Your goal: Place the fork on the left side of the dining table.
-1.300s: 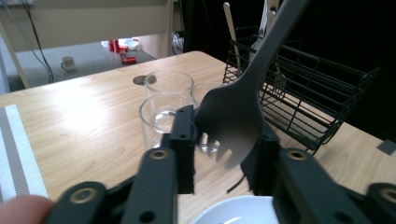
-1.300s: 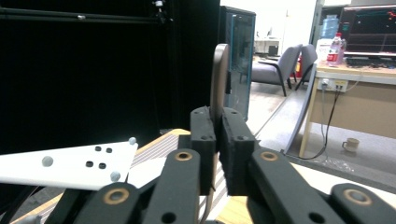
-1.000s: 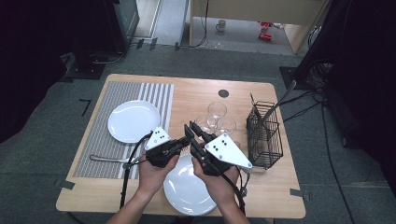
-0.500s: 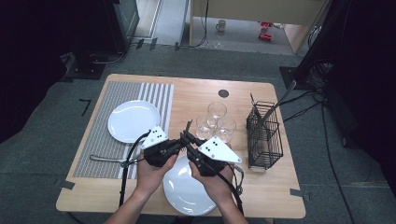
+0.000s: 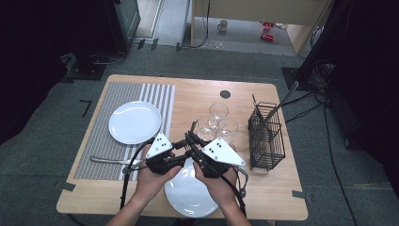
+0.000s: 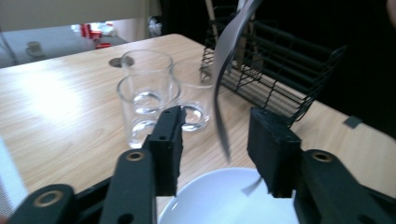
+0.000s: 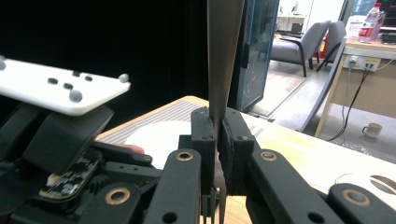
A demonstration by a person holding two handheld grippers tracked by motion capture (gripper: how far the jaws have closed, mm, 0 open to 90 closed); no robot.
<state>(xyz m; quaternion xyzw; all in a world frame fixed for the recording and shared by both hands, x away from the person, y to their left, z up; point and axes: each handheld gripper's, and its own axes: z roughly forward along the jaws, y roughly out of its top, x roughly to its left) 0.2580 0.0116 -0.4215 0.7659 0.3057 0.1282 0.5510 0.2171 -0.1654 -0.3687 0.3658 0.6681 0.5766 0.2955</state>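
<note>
Right gripper [image 7: 217,140] clamped tight on the flat handle of a silver metal fork [image 7: 223,60], tines pointing down, handle rising toward twelve o'clock. Left gripper [image 6: 215,144] just opened to a middling gap, fork hanging between the pads [image 6: 170,140] without touching either. Below, at six o'clock, a round white plate [image 6: 224,200]. At eleven o'clock three clear drinking glasses [image 6: 144,100]; at one o'clock a black wire basket [image 6: 280,70].
</note>
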